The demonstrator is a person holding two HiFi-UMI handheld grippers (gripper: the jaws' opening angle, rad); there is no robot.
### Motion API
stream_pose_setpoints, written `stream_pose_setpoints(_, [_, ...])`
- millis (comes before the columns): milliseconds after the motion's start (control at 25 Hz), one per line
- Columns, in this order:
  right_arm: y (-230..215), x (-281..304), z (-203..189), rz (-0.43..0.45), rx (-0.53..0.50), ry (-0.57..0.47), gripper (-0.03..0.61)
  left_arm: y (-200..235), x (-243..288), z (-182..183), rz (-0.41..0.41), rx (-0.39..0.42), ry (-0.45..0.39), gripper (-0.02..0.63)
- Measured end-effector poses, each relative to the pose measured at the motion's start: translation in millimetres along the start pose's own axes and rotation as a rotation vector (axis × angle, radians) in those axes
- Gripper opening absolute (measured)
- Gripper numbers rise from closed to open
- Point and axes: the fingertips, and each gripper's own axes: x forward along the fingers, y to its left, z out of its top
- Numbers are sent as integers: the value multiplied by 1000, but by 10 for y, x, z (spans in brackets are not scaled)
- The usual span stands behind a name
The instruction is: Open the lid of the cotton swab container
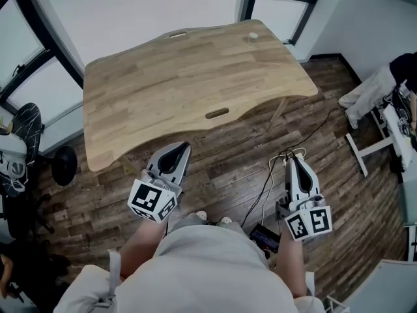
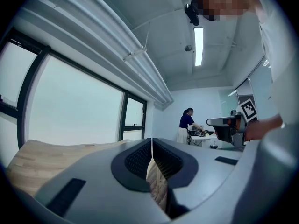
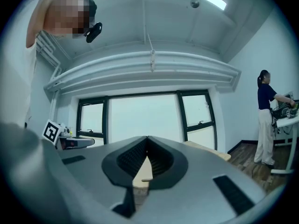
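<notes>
Small white round container (image 1: 253, 37): on the table's far corner, well ahead of the right gripper (image 1: 291, 160) and farther ahead and to the right of the left gripper (image 1: 181, 147). Its lid is too small to make out. Table (image 1: 189, 83): pale wood, wavy edges, two slot cut-outs; its top lies between grippers and container. Black cables (image 1: 267, 184) trail over the dark plank floor (image 1: 326, 129) just beside the right gripper. Both grippers level, short of the near edge, jaws pressed together, holding nothing.

table (image 1: 195, 83): pale wood, matt, grain showing | floor (image 1: 228, 168): dark planks — worn, rough-looking | left gripper (image 2: 152, 141): smooth matt grey plastic, ribbed black pads (image 2: 138, 160) | container (image 1: 253, 37): pale, perhaps plastic
</notes>
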Motion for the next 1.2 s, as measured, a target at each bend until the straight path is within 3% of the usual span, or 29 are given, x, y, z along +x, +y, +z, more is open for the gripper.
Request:
stream_pose_setpoints(480, [-96, 127, -22, -42, -15, 11, 20, 153, 211, -47, -23, -22, 8, 20])
stream_pose_setpoints(1200, [-1431, 837, -3, 95, 13, 16, 20, -11, 1509, 3, 100, -19, -3, 20])
